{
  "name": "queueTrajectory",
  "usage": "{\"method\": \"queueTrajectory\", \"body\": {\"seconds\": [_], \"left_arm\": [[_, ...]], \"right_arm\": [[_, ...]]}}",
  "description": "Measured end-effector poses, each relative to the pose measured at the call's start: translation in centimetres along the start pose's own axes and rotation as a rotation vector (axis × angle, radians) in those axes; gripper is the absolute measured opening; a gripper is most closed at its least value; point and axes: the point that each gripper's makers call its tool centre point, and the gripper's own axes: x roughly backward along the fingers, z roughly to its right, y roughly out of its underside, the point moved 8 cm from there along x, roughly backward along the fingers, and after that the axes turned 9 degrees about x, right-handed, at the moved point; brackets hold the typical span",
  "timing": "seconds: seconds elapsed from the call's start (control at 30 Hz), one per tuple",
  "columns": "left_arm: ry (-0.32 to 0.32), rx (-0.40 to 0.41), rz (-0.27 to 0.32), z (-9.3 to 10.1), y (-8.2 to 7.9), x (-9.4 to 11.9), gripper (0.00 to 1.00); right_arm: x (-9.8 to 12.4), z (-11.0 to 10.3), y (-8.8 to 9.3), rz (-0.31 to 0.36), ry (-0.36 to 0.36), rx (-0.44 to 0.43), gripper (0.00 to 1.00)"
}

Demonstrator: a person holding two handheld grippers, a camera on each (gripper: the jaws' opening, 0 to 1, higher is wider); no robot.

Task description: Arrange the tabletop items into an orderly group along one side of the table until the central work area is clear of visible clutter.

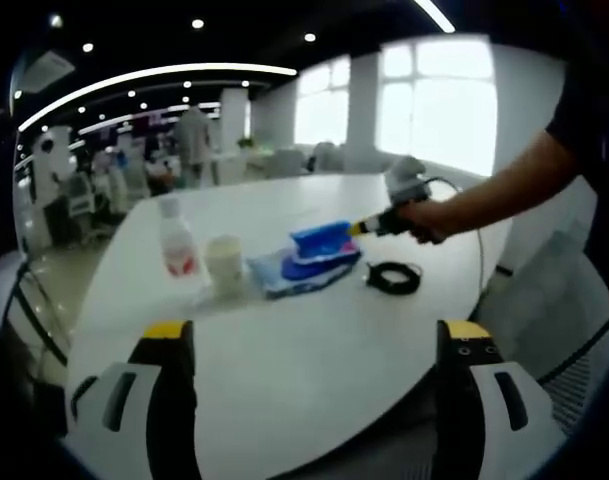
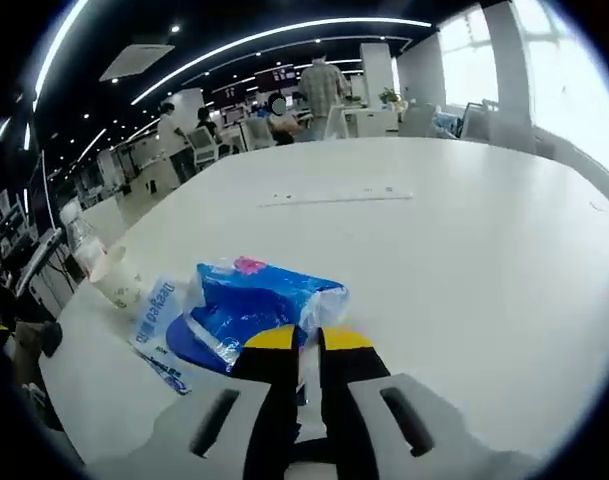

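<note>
A blue plastic packet (image 1: 322,243) (image 2: 256,298) lies near the middle of the white table (image 1: 314,360), on top of a dark blue round item (image 2: 187,347) and a flat wipes pack (image 1: 274,275) (image 2: 156,318). My right gripper (image 2: 309,340) is shut on the packet's near edge. In the left gripper view it comes in from the right (image 1: 362,228), held by a hand. Left of the packet stand a paper cup (image 1: 224,265) (image 2: 119,280) and a small clear bottle (image 1: 177,242) (image 2: 79,235). My left gripper (image 1: 317,335) hangs open over the table's near part, holding nothing.
A black coiled cable (image 1: 394,277) lies right of the packet, near the table's edge. A mesh chair (image 1: 569,320) stands off the table's right side. Far behind are desks, chairs and standing people (image 2: 322,85). Bare tabletop (image 2: 434,230) stretches beyond the packet.
</note>
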Motion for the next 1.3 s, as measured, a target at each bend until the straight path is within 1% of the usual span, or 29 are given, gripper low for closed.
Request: {"method": "queueTrajectory", "body": {"seconds": [0.07, 0.13, 0.4, 0.53, 0.6, 0.87, 1.03, 1.3], "left_arm": [[0.000, -0.002, -0.001, 0.0, 0.0, 0.0, 0.97], [0.001, -0.002, -0.002, 0.0, 0.0, 0.0, 0.97], [0.002, -0.005, -0.004, 0.0, 0.1, 0.0, 0.97], [-0.001, -0.005, -0.002, 0.0, 0.1, 0.0, 0.97], [-0.002, -0.006, -0.002, 0.0, 0.1, 0.0, 0.97], [-0.005, -0.008, -0.002, 0.0, 0.0, 0.0, 0.97], [-0.006, -0.009, -0.003, 0.0, 0.0, 0.0, 0.97], [-0.007, -0.010, -0.005, 0.0, 0.1, 0.0, 0.97]], "right_arm": [[0.1, 0.1, 0.1, -0.010, 0.001, 0.016, 0.01], [0.1, 0.3, 0.1, -0.009, 0.004, 0.027, 0.00], [0.5, 0.5, -0.1, -0.001, -0.009, 0.049, 0.00], [0.7, 0.8, -0.5, 0.011, -0.024, 0.044, 0.00], [0.8, 1.2, -0.7, 0.021, -0.026, 0.012, 0.00], [1.4, 2.5, -1.2, 0.036, -0.034, -0.018, 0.00], [1.8, 3.0, -1.5, 0.047, -0.035, -0.013, 0.00], [2.7, 4.5, -2.6, 0.082, -0.023, 0.001, 0.00]]}}
